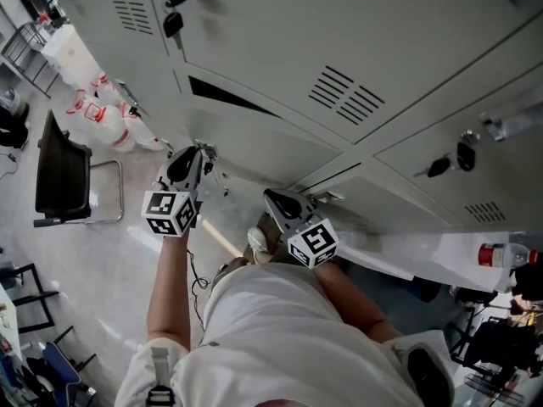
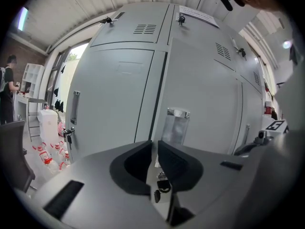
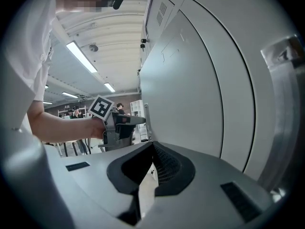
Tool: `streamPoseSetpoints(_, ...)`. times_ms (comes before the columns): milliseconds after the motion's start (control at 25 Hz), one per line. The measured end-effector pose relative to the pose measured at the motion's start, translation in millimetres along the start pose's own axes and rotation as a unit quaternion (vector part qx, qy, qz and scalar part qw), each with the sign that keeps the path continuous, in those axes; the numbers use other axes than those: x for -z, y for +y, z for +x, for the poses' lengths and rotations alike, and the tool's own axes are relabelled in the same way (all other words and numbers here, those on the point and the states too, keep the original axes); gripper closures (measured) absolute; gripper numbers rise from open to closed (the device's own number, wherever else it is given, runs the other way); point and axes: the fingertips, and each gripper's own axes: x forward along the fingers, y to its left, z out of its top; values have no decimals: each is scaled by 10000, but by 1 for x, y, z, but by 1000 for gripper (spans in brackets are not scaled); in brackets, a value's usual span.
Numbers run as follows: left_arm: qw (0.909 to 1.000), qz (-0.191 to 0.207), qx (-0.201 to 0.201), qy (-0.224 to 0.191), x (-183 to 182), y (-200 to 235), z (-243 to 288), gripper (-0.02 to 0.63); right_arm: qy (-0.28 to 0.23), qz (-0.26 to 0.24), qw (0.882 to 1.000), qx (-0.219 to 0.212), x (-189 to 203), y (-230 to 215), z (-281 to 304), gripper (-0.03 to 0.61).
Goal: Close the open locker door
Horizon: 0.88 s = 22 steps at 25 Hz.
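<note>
The grey locker door [image 1: 263, 147] stands a little ajar, with a dark wedge-shaped gap [image 1: 225, 94] along one edge. In the left gripper view it fills the middle, with a metal handle recess [image 2: 175, 125] straight ahead. My left gripper [image 1: 202, 153] points at the door near its edge; its jaws [image 2: 155, 147] are open by a narrow slit and hold nothing. My right gripper [image 1: 273, 197] hovers close beside the door face [image 3: 190, 89], jaws [image 3: 152, 146] shut and empty. The right gripper view also shows the left gripper [image 3: 119, 127].
Keys hang from locks on neighbouring lockers [image 1: 173, 22] [image 1: 463, 154]. A black chair [image 1: 59, 176] and several red-capped bottles [image 1: 102, 113] sit on the floor at left. A white table [image 1: 424, 257] with a bottle [image 1: 505, 254] stands at right. A person [image 2: 7, 92] stands far left.
</note>
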Motion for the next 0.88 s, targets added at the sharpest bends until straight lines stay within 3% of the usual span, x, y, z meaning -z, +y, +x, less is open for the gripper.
streamPoseSetpoints(880, 9998, 8, 38, 205, 3, 5, 33, 566, 89, -4, 10000, -20, 2, 3, 9, 566)
